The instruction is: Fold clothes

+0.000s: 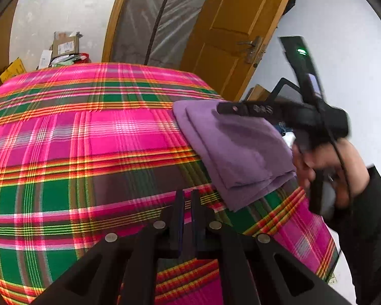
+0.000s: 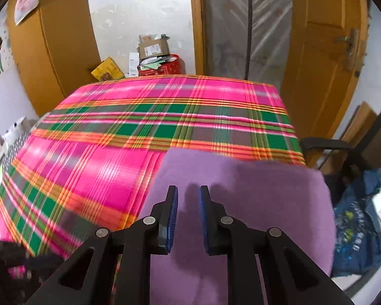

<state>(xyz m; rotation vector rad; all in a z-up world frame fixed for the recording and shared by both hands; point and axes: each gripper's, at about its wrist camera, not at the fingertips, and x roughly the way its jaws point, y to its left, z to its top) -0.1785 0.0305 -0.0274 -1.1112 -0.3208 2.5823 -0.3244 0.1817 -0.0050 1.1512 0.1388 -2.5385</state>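
Blue-padded right tongs (image 2: 188, 198) apart over soft folded purple cloth (image 2: 254, 203); left tongs (image 1: 188, 203) together, empty.

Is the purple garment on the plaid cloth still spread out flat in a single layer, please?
No, the purple garment lies folded in stacked layers near the right edge of the plaid cloth.
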